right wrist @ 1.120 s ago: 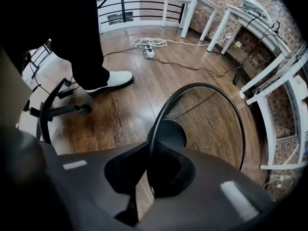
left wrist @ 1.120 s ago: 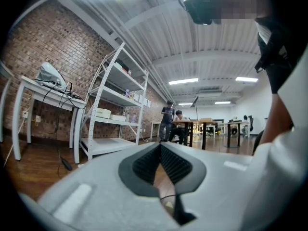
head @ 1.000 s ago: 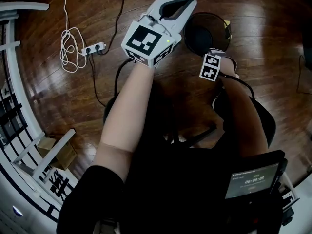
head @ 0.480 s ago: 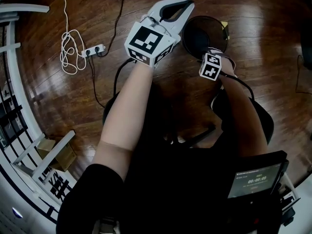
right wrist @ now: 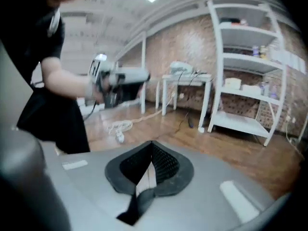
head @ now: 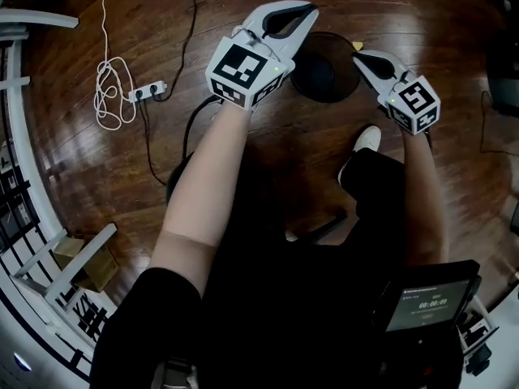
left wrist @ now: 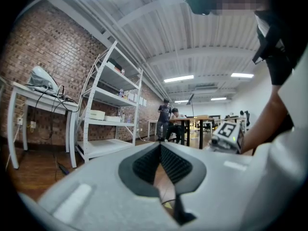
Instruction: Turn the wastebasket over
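The wastebasket (head: 324, 75) sits on the wood floor (head: 454, 23) between the two grippers. From above it is a dark round shape, and I cannot tell which end is up. The left gripper (head: 306, 13) shows at its left rim, jaws clenched on nothing. The right gripper (head: 362, 58) shows at its right edge, jaws also closed and empty. A power strip (head: 147, 92) lies well to the left.

A dark, glossy wooden floor (head: 73, 160) reflects the lights. A white power strip (head: 147, 92) and a coiled white cable (head: 109, 96) lie on it toward its left edge. A brick wall (left wrist: 43, 57) backs a white shelf rack (left wrist: 108, 112) and a white table (left wrist: 33, 93). Strip lights (left wrist: 179, 78) run along the ribbed white ceiling (left wrist: 192, 37). Far off, two people (left wrist: 166, 117) are at a desk (left wrist: 195, 121).
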